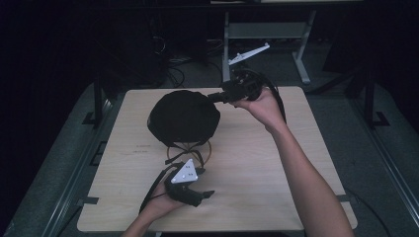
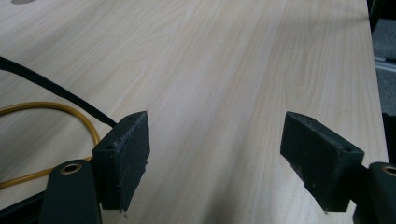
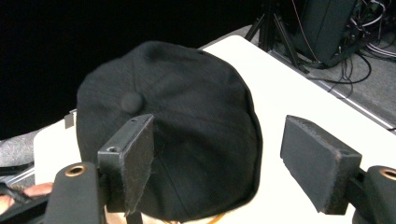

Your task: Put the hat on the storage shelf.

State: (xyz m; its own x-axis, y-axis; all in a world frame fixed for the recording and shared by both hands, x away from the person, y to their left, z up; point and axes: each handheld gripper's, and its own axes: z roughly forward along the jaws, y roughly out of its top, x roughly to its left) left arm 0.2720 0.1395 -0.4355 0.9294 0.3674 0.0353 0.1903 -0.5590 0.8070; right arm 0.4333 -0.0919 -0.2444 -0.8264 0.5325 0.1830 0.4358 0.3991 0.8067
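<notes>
high view: a black cap (image 1: 184, 117) sits raised on a yellow wire stand (image 1: 190, 149) at the centre of the light wooden bench (image 1: 257, 163). the right gripper (image 1: 217, 96), at upper centre-right of the frame, points at the cap's right edge; in the right gripper view its fingers (image 3: 133, 161) are spread wide, with the cap and its top button (image 3: 130, 101) just beyond them. the left gripper (image 1: 205, 193) rests low in the frame below the stand. in the left gripper view its fingers (image 2: 126, 156) stand wide over bare bench, the yellow wire at the left.
</notes>
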